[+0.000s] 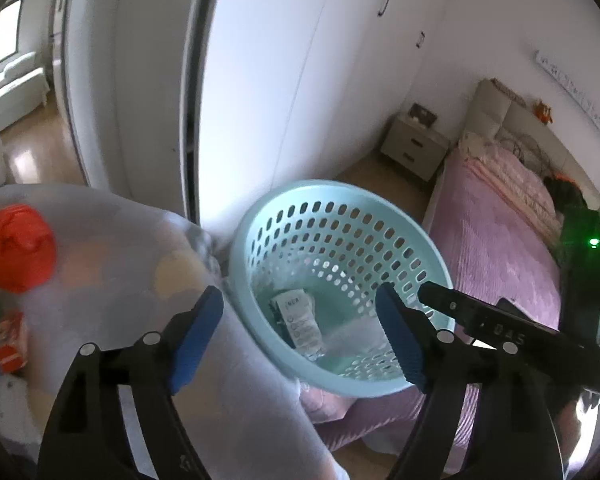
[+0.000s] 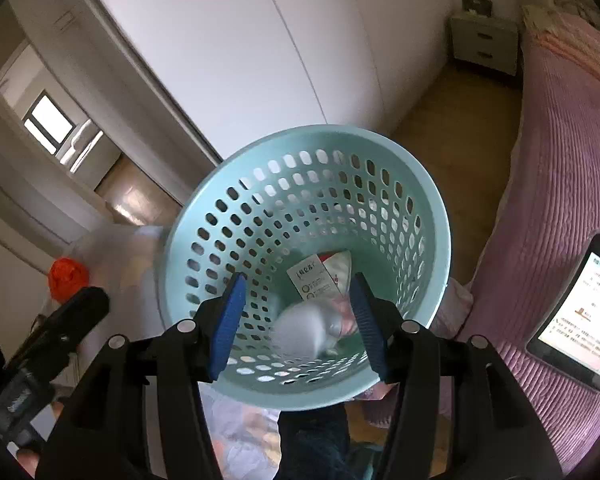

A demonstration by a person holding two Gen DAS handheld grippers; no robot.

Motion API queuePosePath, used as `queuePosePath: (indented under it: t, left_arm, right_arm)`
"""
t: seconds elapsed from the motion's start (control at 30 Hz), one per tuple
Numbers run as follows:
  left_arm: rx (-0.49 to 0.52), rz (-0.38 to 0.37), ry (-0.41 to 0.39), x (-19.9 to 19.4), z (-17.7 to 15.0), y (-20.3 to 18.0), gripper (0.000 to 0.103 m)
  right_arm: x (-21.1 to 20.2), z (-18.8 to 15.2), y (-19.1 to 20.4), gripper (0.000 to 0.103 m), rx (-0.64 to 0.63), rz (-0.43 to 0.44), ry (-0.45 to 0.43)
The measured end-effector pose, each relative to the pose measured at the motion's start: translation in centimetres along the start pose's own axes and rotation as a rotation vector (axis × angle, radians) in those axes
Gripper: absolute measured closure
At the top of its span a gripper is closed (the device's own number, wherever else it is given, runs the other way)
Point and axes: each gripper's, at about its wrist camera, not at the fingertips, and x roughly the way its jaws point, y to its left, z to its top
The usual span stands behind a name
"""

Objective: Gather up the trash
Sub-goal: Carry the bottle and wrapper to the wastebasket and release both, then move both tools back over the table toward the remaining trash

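A pale teal perforated basket (image 1: 340, 216) (image 2: 300, 168) sits tilted at the bed's corner, with a printed wrapper (image 1: 300, 320) (image 2: 312, 280) lying in its bottom. My left gripper (image 1: 300, 336) stands wide open above the basket's near rim, its pads touching nothing. To its left bulges a translucent white trash bag (image 1: 112, 248) (image 2: 116, 256) with a red lump (image 1: 16, 248) (image 2: 66, 276) showing through it. My right gripper (image 2: 298, 322) points down into the basket and is open. A blurred pale crumpled piece (image 2: 304, 332) hangs between its fingers, clear of the left pad.
White wardrobe doors (image 1: 300, 80) rise behind the basket. A bed with a pink cover (image 1: 500, 240) (image 2: 560, 160) fills the right, with a lit tablet (image 2: 576, 312) lying on it. A grey nightstand (image 1: 416, 146) stands at the bed's head. Wooden floor runs between wardrobe and bed.
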Motion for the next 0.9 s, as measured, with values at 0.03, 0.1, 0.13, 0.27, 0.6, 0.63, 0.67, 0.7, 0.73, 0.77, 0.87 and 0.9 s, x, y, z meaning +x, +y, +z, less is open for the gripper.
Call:
queuePosePath:
  t: [0.03, 0.1, 0.13, 0.27, 0.6, 0.63, 0.67, 0.7, 0.73, 0.77, 0.87, 0.9]
  left_arm:
    - [0.0, -0.001, -0.014, -1.0, -0.3, 0.2, 0.026]
    - [0.002, 0.006, -0.037, -2.5, -0.8, 0.3, 0.026]
    - [0.004, 0.011, -0.051, -3.4, -1.0, 0.4, 0.026]
    - [-0.013, 0.02, -0.103, -6.9, -1.9, 1.2, 0.026]
    - [-0.128, 0.13, -0.269, -18.0, -5.0, 7.0, 0.026]
    - [-0.138, 0.145, -0.28, -18.8, -5.3, 7.7, 0.025]
    - [-0.156, 0.171, -0.295, -19.9, -5.8, 8.8, 0.024]
    - [-0.169, 0.189, -0.303, -20.5, -6.1, 9.6, 0.023]
    - [-0.19, 0.214, -0.313, -21.5, -6.4, 10.8, 0.023]
    - [-0.211, 0.24, -0.319, -22.4, -6.8, 12.0, 0.023]
    - [-0.284, 0.338, -0.314, -24.4, -8.5, 15.7, 0.023]
    - [-0.304, 0.365, -0.308, -25.1, -9.1, 16.9, 0.023]
  right_arm:
    - [-0.2, -0.1, 0.2, 0.052, -0.009, 0.002, -0.002]
    - [-0.8, -0.6, 1.0, 0.052, -0.029, 0.015, -0.007]
    - [-1.1, -0.8, 1.6, 0.052, -0.045, 0.022, -0.01]
    - [-2.5, -1.8, 3.9, 0.052, -0.099, 0.038, -0.029]
    - [-4.6, -6.0, 12.9, 0.052, -0.291, 0.144, -0.057]
    - [-4.8, -6.4, 13.6, 0.052, -0.305, 0.154, -0.057]
    - [-4.8, -6.9, 14.7, 0.052, -0.327, 0.166, -0.057]
    - [-4.9, -7.3, 15.3, 0.052, -0.342, 0.173, -0.056]
    - [-4.8, -7.7, 16.1, 0.052, -0.356, 0.179, -0.054]
    - [-4.8, -8.2, 16.8, 0.052, -0.372, 0.186, -0.052]
    - [-4.7, -9.4, 19.3, 0.052, -0.42, 0.209, -0.045]
    - [-4.6, -9.8, 20.2, 0.052, -0.439, 0.217, -0.037]
